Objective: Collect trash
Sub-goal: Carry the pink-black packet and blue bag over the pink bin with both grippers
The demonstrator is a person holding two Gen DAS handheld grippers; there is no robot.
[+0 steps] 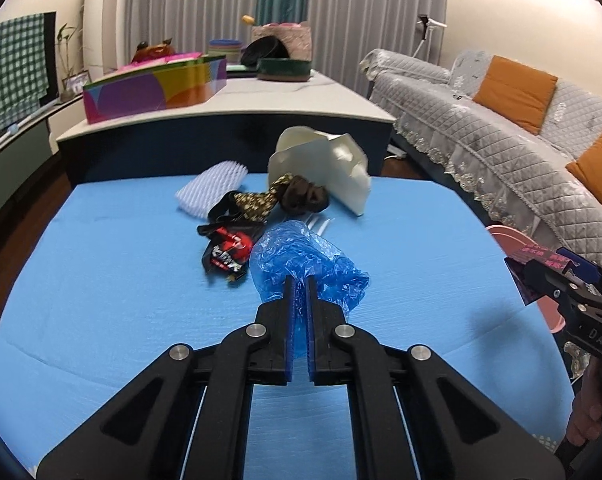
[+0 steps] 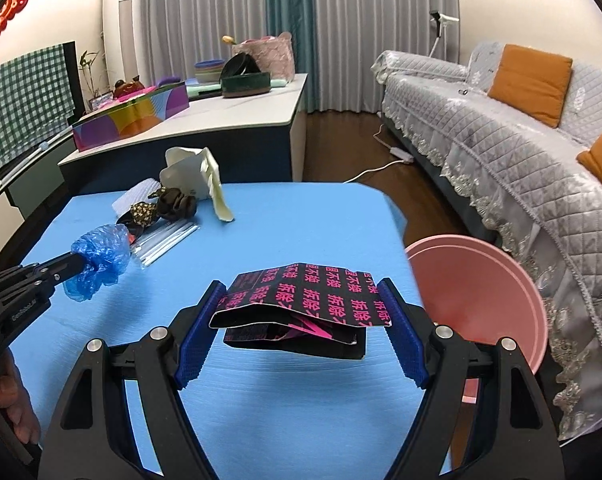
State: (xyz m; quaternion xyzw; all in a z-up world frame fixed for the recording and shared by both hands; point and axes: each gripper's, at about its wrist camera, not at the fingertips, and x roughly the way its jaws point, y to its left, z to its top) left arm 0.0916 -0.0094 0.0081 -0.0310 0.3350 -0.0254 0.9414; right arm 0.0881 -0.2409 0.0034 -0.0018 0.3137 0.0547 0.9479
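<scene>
- The left gripper [image 1: 299, 280] has its blue-padded jaws pinched almost together on a crumpled blue thin-plastic cover [image 1: 307, 260], which hangs off the fingertips above the blue foam-covered table [image 1: 101, 300]. From the right wrist view the same bundle [image 2: 99, 258] clearly sits clear of the tabletop.
- The right gripper [image 2: 303, 308] stands wide, with a flattened black cardboard box printed with pink characters [image 2: 301, 312] wedged between its two pads, lifted off the table. The box spans the whole gap, so the pads press its two ends.
- Just to the right of that box, off the table edge, is a round pink plastic bin [image 2: 489, 292], sitting lower than the tabletop.
- Still lying on the table toward the far side: a black and red snack wrapper [image 1: 227, 252], a black wrapper with gold flecks [image 1: 249, 204], a dark brown scrunched fabric piece [image 1: 305, 198], a white foam mesh sleeve [image 1: 211, 192], a crumpled cream paper bag [image 1: 329, 168] and a clear plastic packet of thin sticks [image 2: 165, 242].
- These leftovers are bunched close together, several touching or overlapping.
- A person's hand [image 1: 593, 412] grips the right gripper's handle at the frame edge.
</scene>
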